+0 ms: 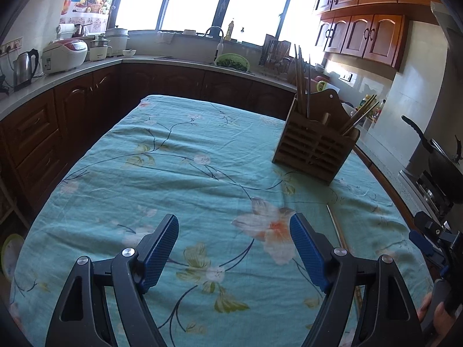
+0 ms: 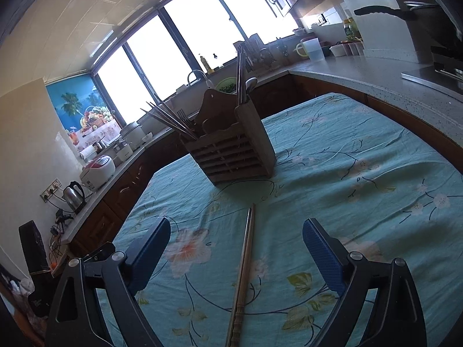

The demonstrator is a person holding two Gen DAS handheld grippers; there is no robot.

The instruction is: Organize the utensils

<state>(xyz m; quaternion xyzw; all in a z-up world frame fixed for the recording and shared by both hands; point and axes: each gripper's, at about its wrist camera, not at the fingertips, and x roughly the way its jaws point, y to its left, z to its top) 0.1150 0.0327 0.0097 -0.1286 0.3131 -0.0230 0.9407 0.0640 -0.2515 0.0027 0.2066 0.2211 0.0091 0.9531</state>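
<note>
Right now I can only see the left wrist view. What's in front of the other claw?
Observer: Chopsticks lie on the tablecloth, pointing at the holder. They sit between the open right claw's fingers, untouched.
Operator: Is there a spoon in the holder? I only see sticks.
Observer: Yes. A metal spoon stands in the wooden holder's right-hand compartment, as the right wrist view shows it.
</note>
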